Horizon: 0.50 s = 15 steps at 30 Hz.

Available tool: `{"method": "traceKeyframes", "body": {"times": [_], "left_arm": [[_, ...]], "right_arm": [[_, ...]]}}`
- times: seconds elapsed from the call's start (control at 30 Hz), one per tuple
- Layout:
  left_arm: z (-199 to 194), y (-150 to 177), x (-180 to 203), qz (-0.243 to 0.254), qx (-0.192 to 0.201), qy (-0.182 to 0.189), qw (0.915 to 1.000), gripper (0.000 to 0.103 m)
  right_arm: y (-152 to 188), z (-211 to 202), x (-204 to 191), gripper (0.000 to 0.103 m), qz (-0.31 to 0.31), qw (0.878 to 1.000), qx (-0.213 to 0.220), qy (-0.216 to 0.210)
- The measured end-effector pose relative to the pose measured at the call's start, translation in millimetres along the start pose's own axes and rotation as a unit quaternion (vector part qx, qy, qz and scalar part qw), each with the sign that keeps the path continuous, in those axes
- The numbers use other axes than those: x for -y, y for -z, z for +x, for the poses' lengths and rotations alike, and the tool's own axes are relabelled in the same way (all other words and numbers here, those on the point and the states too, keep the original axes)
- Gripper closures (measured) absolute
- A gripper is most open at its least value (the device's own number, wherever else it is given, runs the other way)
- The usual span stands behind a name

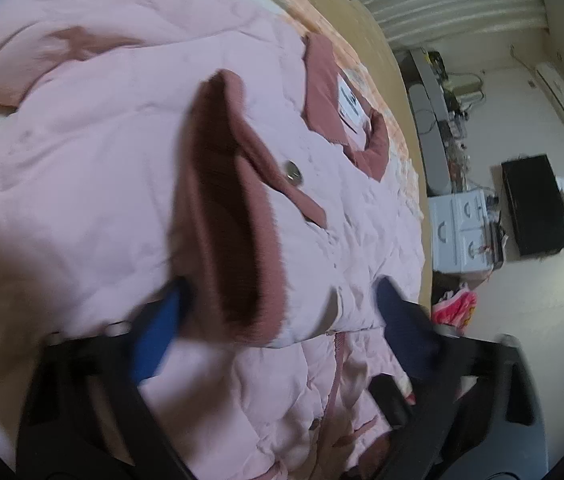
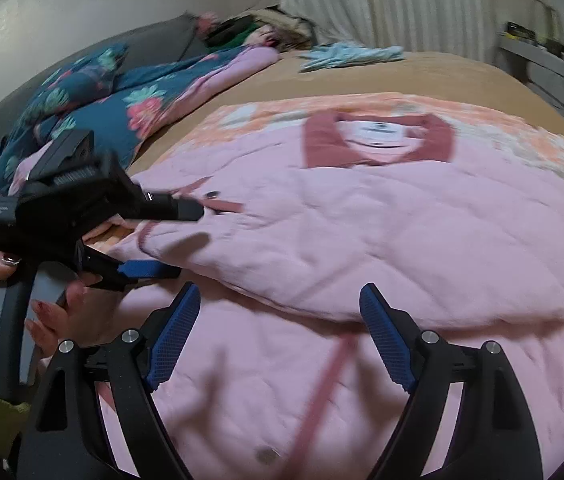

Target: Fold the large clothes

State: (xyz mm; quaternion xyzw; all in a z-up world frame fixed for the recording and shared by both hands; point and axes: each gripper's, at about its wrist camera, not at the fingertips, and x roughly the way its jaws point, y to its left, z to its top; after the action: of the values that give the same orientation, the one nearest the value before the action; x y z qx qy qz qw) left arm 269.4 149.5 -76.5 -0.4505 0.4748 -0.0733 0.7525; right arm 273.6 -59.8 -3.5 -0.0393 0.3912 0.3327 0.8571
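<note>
A large pale pink quilted jacket [image 2: 362, 232] with a dark rose collar [image 2: 378, 140] lies spread on the bed. One sleeve is folded across its chest. My left gripper [image 1: 282, 312] is open, its blue pads on either side of the sleeve's dark rose cuff [image 1: 229, 216], which stands between the jaws. The left gripper also shows in the right wrist view [image 2: 169, 236] at the sleeve end. My right gripper [image 2: 277, 328] is open and empty, just above the jacket's front below the folded sleeve.
The jacket rests on an orange-and-white blanket [image 2: 522, 136] over a tan bedspread [image 2: 402, 72]. A floral blue duvet [image 2: 93, 96] lies at the left, a light blue garment [image 2: 354, 56] at the far edge. White drawers [image 1: 458, 232] and a black box [image 1: 534, 204] stand beyond the bed.
</note>
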Motion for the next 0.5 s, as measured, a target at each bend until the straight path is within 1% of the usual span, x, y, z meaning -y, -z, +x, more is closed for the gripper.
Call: {"method": "traceKeyframes", "body": {"times": [0.03, 0.07, 0.13, 0.17, 0.2, 0.23, 0.33, 0.4, 0.5], "left_arm": [[3, 0, 3, 0.005, 0.001, -0.007, 1.0000, 0.053], [7, 1, 8, 0.018, 0.004, -0.020, 0.9996, 0.062], [9, 2, 14, 0.036, 0.009, -0.031, 0.9988, 0.075], [9, 2, 21, 0.053, 0.015, -0.037, 0.9978, 0.080], [8, 2, 28, 0.069, 0.025, -0.048, 0.9962, 0.088], [3, 2, 39, 0.091, 0.040, -0.060, 0.9932, 0.091], [-11, -1, 66, 0.135, 0.075, -0.066, 0.9857, 0.093], [-28, -5, 90, 0.172, 0.107, -0.065, 0.9771, 0.093], [-48, -13, 111, 0.209, 0.143, -0.071, 0.9648, 0.094]], "right_arm": [[4, -7, 6, 0.022, 0.006, 1.000, 0.004, 0.010], [7, -13, 12, 0.022, 0.012, 1.000, 0.004, 0.023], [12, -22, 26, 0.022, 0.025, 0.999, 0.005, 0.044], [16, -28, 34, 0.022, 0.035, 0.998, 0.006, 0.051], [20, -34, 41, 0.022, 0.045, 0.997, 0.007, 0.057], [23, -38, 47, 0.022, 0.052, 0.997, 0.009, 0.061], [29, -51, 70, 0.022, 0.082, 0.994, 0.016, 0.076], [31, -59, 85, 0.022, 0.105, 0.991, 0.024, 0.086], [30, -68, 98, 0.022, 0.118, 0.988, 0.034, 0.099]]}}
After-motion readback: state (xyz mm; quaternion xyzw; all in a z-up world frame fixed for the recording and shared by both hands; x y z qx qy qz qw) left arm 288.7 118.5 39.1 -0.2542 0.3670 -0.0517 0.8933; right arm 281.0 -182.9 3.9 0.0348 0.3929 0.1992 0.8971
